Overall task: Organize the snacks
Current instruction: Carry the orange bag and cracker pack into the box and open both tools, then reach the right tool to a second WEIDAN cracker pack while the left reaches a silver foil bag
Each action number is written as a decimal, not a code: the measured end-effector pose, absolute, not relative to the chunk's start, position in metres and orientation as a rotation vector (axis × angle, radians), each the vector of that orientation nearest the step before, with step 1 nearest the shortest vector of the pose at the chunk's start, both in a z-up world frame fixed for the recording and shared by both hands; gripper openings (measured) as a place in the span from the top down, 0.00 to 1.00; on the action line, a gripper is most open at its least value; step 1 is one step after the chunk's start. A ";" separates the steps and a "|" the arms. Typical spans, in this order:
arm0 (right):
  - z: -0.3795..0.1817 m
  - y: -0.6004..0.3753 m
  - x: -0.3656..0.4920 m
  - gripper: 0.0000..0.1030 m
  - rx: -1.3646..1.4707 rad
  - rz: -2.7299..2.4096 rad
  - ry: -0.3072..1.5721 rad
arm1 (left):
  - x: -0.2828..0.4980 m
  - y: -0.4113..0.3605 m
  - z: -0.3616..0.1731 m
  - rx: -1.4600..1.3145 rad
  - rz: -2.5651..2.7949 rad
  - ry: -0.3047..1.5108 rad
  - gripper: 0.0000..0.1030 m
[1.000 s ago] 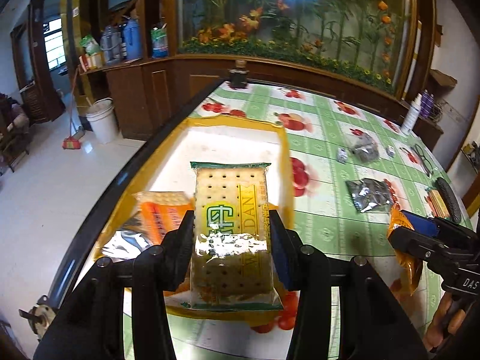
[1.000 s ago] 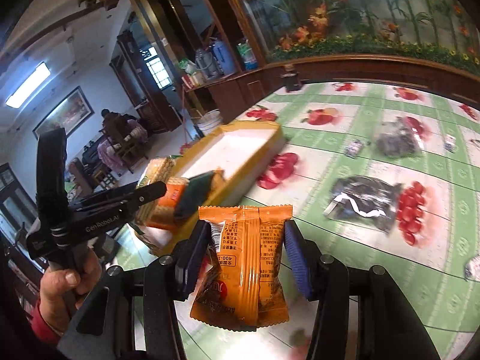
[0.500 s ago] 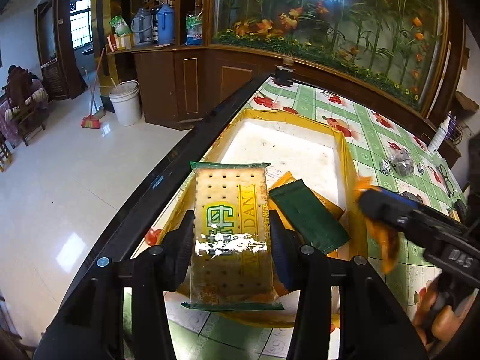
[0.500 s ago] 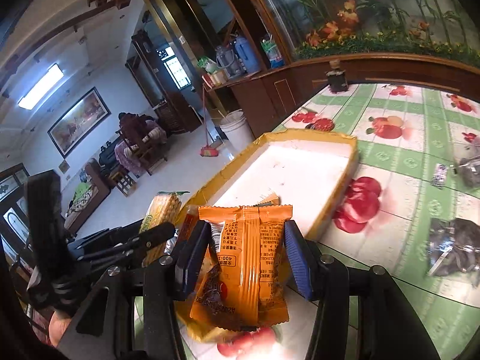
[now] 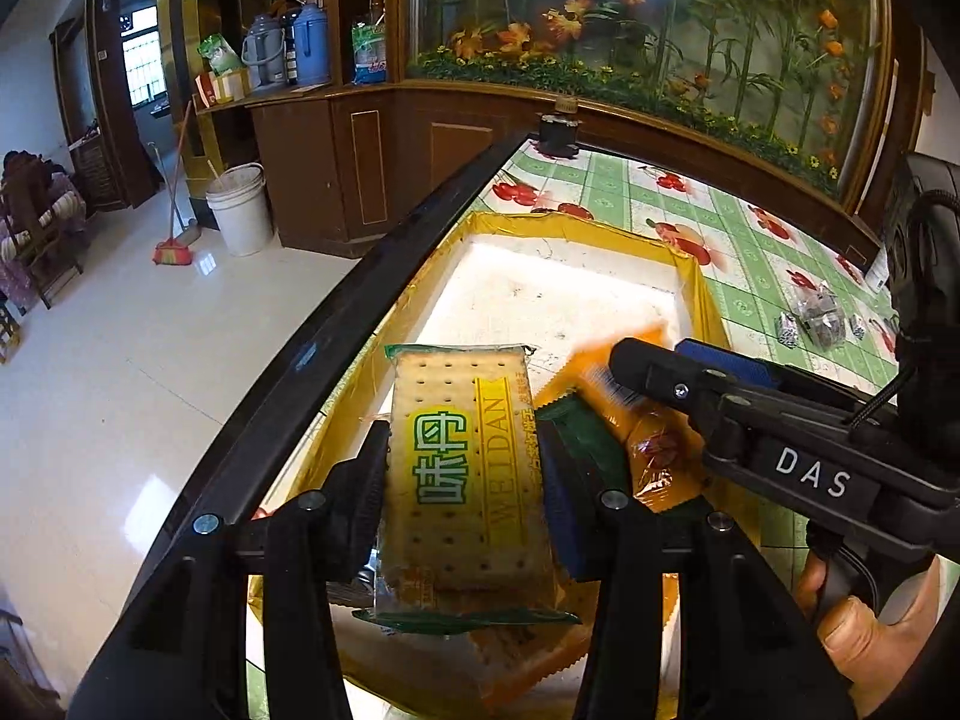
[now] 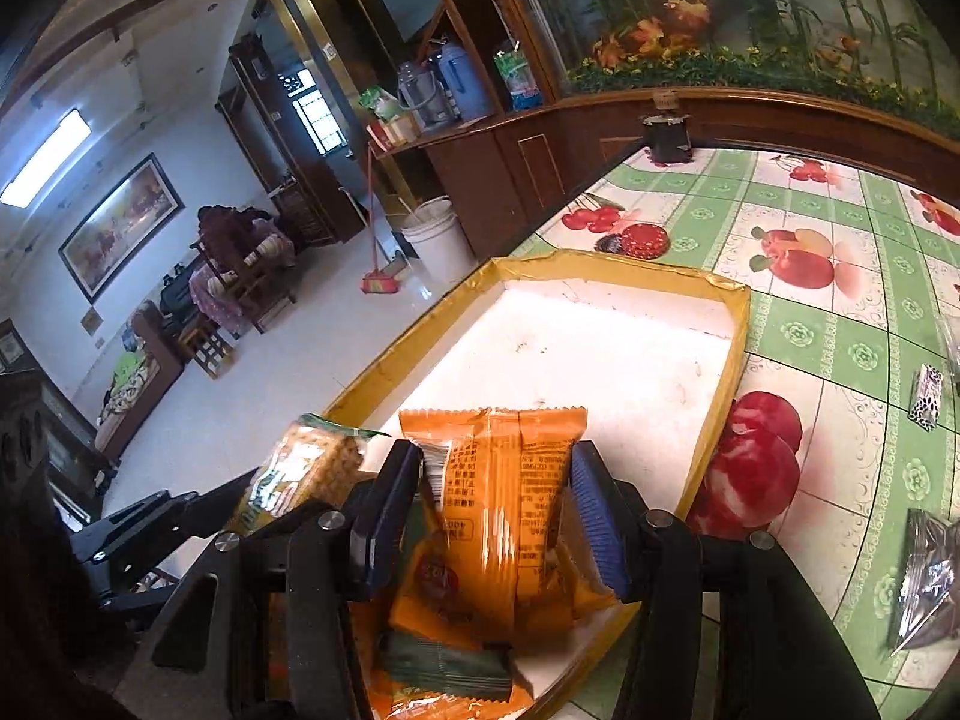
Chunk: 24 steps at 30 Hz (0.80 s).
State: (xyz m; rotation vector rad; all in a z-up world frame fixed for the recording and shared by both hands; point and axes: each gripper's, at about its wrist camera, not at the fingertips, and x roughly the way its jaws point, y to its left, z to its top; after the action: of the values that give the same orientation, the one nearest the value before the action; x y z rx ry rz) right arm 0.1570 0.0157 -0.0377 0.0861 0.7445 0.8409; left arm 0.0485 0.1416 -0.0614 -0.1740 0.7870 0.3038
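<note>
My left gripper is shut on a clear packet of square crackers, held just above the near end of the yellow-rimmed white tray. My right gripper hangs over the same end with an orange snack packet between its pads. Its jaws are opening; the pads still touch the packet's sides and its lower part is blurred. In the left wrist view the right gripper sits close on the right. A green packet and orange packets lie in the tray below.
Silver-and-black packets and a small wrapped piece lie on the fruit-print cloth right of the tray. A dark jar stands at the table's far edge. The table's dark left rim borders the floor, where a white bucket stands.
The right gripper has swung left from beside the tray to over its near end with the orange packet. The left gripper, still holding the crackers, has shifted slightly over the same end.
</note>
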 end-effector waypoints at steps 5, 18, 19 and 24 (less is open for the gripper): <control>-0.039 0.007 0.155 0.38 0.097 0.825 0.743 | 0.044 0.142 -0.060 -0.152 0.349 0.774 0.56; -0.022 -0.097 0.132 0.16 0.252 0.749 0.677 | 0.022 0.119 -0.025 -0.115 0.394 0.630 0.16; -0.023 -0.108 0.130 0.16 0.260 0.739 0.676 | 0.021 0.114 -0.023 -0.107 0.388 0.623 0.16; -0.035 -0.165 0.117 0.16 0.301 0.662 0.674 | 0.025 0.089 -0.020 -0.074 0.345 0.627 0.16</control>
State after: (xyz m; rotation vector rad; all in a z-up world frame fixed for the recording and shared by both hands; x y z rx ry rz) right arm 0.1172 -0.1650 -0.0346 0.3006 0.6739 0.6620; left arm 0.0248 0.0888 -0.0199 -0.0743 0.6272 0.3446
